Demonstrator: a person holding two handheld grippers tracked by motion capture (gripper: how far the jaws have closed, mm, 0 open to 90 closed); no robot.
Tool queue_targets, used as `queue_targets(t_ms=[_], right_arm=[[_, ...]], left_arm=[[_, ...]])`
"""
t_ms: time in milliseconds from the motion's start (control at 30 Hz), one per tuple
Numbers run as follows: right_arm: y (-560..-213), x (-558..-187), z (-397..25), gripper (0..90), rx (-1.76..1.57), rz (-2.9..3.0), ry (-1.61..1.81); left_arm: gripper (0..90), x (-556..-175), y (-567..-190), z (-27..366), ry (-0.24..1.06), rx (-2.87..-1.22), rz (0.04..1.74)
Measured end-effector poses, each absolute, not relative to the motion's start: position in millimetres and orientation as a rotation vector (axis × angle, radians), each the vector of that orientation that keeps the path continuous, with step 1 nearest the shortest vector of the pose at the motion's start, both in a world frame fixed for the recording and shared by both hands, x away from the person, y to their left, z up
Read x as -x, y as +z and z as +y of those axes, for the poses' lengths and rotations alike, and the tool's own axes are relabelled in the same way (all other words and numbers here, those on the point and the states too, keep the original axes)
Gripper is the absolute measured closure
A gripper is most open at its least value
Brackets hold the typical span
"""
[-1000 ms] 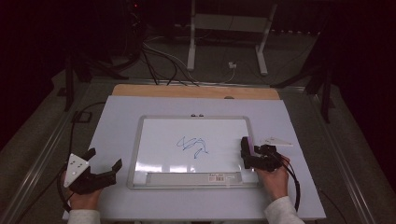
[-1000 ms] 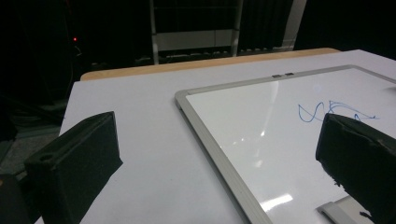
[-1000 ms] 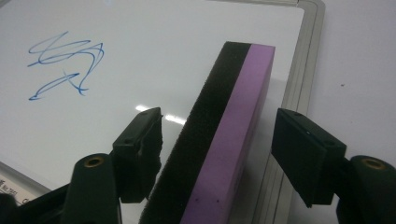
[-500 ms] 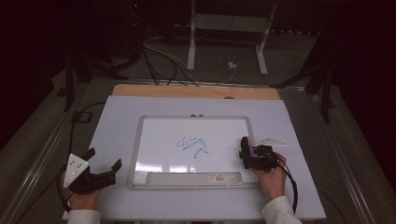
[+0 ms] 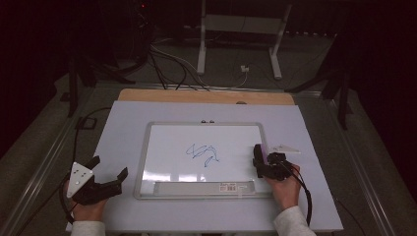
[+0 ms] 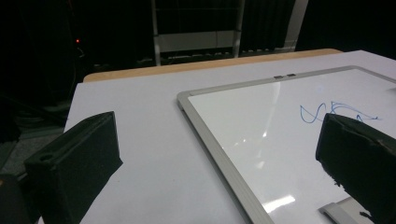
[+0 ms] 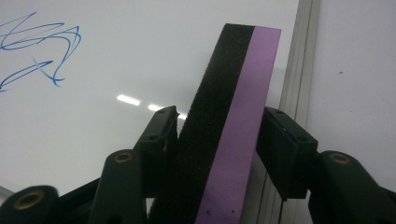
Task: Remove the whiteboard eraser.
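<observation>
A whiteboard (image 5: 162,147) with a silver frame lies flat on the white table, with a blue scribble (image 5: 202,153) near its middle. My right gripper (image 5: 259,158) is shut on a purple and black eraser (image 7: 229,126), held on edge over the board's right side, to the right of the blue scribble (image 7: 39,51). My left gripper (image 5: 109,169) rests open on the table left of the board, nothing between its jaws. In the left gripper view the whiteboard (image 6: 261,135) and blue scribble (image 6: 327,112) lie ahead to the right.
The white table top (image 5: 123,128) has a wooden strip (image 5: 206,97) along its far edge. A small white piece (image 5: 286,148) lies just right of the board. Cables and a stand's legs (image 5: 236,44) cover the dark floor beyond.
My right gripper with the eraser has shifted slightly toward the near edge of the board. The left gripper has stayed put.
</observation>
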State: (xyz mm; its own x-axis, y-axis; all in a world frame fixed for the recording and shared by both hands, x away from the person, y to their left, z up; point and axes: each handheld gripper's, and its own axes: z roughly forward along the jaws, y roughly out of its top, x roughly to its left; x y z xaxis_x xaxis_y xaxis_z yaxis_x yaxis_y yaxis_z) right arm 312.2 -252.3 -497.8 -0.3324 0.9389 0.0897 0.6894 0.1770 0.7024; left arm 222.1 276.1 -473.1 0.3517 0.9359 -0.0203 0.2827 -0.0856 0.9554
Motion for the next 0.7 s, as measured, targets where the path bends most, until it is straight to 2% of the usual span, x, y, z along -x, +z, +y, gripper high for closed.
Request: queue_targets(t_ms=[300,500,700], right_arm=[[-495,-311,-254,61.2,-1.539,2.066,0.909],[-493,-310,-255,63.2,-1.526,2.037,0.926],[-476,-308,-253,63.2,-1.477,2.016,0.97]], left_arm=[[0.7,-222,-473,276,0.804,-1.596,1.124],[0.7,-222,-473,276,0.805,-1.596,1.125],[0.7,-222,-473,276,0.805,-1.597,1.122]])
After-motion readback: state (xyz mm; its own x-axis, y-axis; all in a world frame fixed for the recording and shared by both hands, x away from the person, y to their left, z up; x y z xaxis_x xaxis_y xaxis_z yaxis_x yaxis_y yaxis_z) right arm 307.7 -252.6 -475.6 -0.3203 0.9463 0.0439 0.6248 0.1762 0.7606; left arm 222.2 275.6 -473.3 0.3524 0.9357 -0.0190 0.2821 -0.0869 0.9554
